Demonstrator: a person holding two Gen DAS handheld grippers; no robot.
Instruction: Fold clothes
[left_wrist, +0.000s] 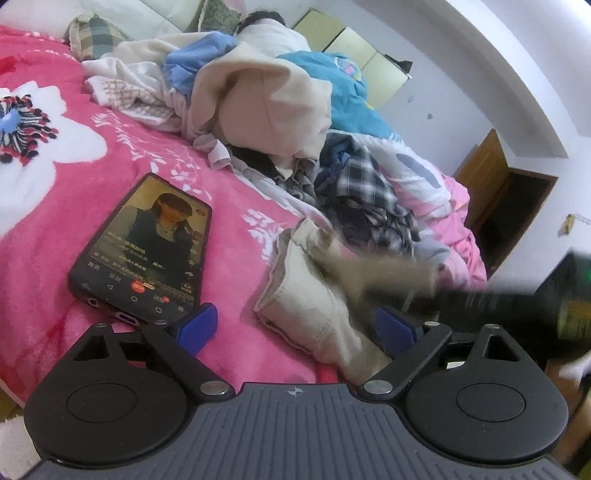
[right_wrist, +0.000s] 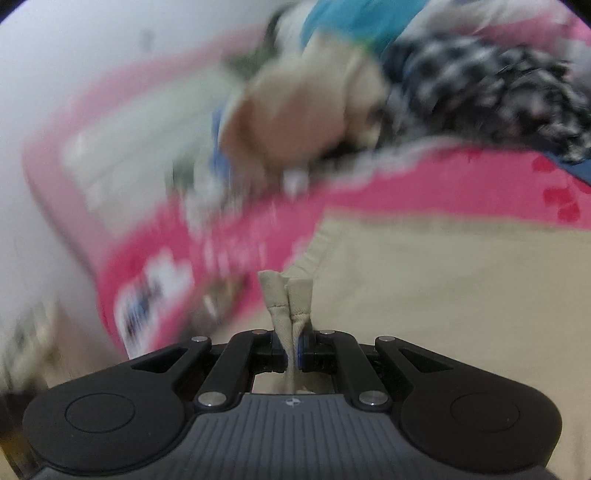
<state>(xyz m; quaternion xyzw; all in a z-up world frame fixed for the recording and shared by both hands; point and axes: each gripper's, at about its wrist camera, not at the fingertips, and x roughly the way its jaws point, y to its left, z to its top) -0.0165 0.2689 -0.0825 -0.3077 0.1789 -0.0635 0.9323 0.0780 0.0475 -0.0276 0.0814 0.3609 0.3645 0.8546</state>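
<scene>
Fold step underway: right gripper (right_wrist: 293, 349) jaws clamp beige garment (right_wrist: 443, 295) hem; left gripper (left_wrist: 293, 326) jaws wide, empty; next, grab cloth at 12 o'clock.

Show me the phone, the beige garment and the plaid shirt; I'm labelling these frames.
phone (left_wrist: 147, 243), left wrist view, middle of its lit screen.
beige garment (right_wrist: 443, 295), right wrist view, flat cloth right of the pinched hem.
plaid shirt (left_wrist: 364, 184), left wrist view, crumpled checked fabric in the pile.
</scene>
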